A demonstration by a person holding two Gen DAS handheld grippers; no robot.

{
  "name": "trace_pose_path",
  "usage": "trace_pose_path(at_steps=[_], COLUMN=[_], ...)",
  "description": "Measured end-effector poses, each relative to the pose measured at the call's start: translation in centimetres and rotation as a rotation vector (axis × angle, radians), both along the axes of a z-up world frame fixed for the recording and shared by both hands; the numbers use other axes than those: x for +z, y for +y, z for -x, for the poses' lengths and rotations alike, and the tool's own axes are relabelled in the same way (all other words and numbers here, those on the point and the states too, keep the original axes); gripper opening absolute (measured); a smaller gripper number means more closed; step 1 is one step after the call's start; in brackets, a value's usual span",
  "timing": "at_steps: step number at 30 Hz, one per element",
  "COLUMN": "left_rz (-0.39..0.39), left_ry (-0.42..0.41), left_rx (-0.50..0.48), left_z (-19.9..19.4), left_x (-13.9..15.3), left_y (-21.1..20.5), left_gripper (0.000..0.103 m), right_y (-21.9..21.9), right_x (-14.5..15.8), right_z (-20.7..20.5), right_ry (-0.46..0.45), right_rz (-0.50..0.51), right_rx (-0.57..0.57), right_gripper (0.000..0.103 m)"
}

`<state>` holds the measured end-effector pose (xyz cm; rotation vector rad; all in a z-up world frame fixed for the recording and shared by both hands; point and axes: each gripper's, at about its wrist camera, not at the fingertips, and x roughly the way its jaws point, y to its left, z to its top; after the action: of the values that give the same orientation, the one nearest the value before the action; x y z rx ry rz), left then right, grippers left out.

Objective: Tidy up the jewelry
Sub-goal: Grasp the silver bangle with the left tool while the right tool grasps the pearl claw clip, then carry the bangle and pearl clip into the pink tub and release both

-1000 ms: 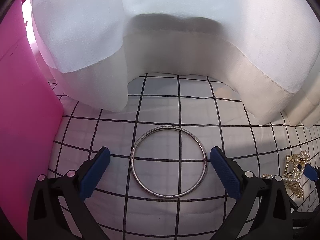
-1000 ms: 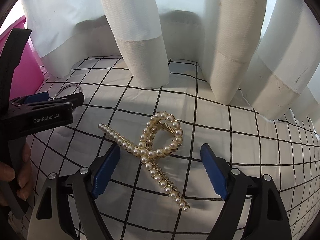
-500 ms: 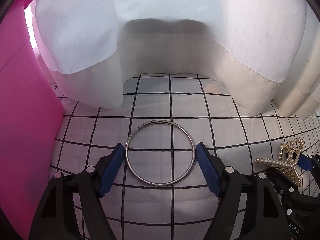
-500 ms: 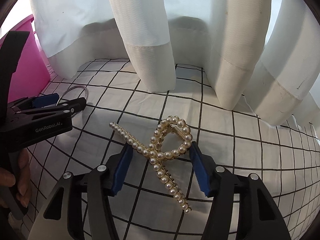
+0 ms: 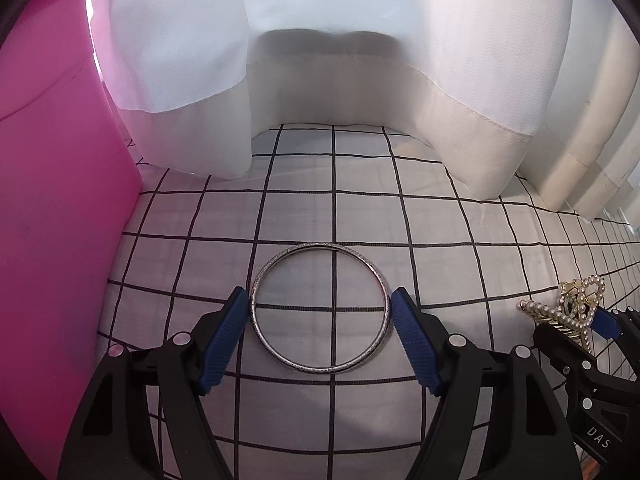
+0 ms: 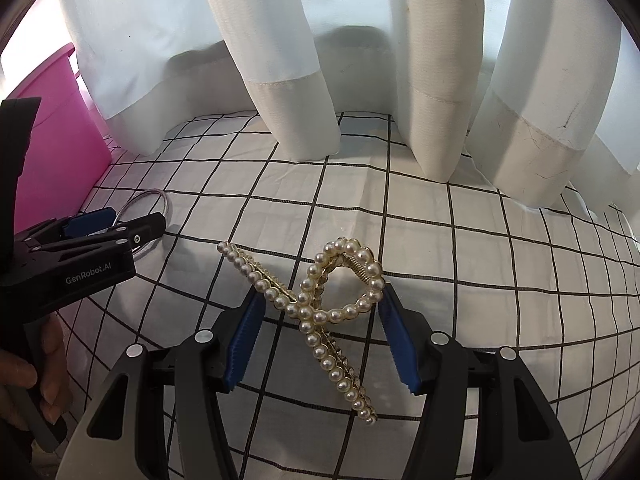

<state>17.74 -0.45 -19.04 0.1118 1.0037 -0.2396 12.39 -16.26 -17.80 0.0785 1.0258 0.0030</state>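
Note:
A silver bangle (image 5: 320, 307) lies flat on the checked cloth. My left gripper (image 5: 319, 312) is shut on it, its blue pads touching the ring's left and right sides. A pearl hair claw clip (image 6: 320, 304) lies on the cloth. My right gripper (image 6: 320, 312) is shut on its looped part, both pads touching the pearls. The clip's long arm runs down between the fingers. The left gripper (image 6: 96, 224) and bangle (image 6: 148, 204) show at the left of the right wrist view; the clip (image 5: 568, 312) shows at the right of the left wrist view.
A pink bin (image 5: 48, 200) stands close on the left, also seen in the right wrist view (image 6: 52, 140). White curtain folds (image 6: 296, 80) hang down to the cloth along the back. The black-grid white cloth (image 6: 500, 272) covers the surface.
Both grippers have closed in: the left pads now touch the bangle's sides, the right pads now touch the pearl clip's loop. Both moved slightly forward.

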Motion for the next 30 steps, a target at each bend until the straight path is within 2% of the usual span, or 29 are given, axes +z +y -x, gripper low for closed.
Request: trace_pose_path(at_steps=[6,10,14,16,25,30], left_rz=[0.007,0.025,0.042,0.047,0.064,0.075], left_ry=[0.002,0.001,-0.004,-0.007,-0.028,-0.065], left_rx=[-0.027,-0.039,-0.053,-0.061,-0.081,-0.058], left_z=[3.4,3.6,5.6,6.1,9.8,10.4], left_x=[0.1,2.4,3.6,4.1,7.7,9.9], left_y=[-0.3,-2.0,-2.0,-2.2,-2.0,-1.0], left_gripper=[0.071,0.071,0.071,0.071,0.071,0.071], right_y=[-0.6,-1.2,-2.4,-3.0,-4.0,-4.3], right_x=[0.9,1.3,2.5,3.2,5.2,8.0], right_z=[2.5,4.2,6.6,7.6,9.5,10.0], right_ry=[-0.001,0.000,-0.002,0.000,-0.006,-0.056], right_rz=[-0.010,-0.012,-0.010,-0.010,-0.021,-0.007], right_rx=[-0.013,-0.025,-0.034,-0.036,-0.036,-0.021], right_gripper=[0.056,0.056,0.056,0.052,0.052,0.052])
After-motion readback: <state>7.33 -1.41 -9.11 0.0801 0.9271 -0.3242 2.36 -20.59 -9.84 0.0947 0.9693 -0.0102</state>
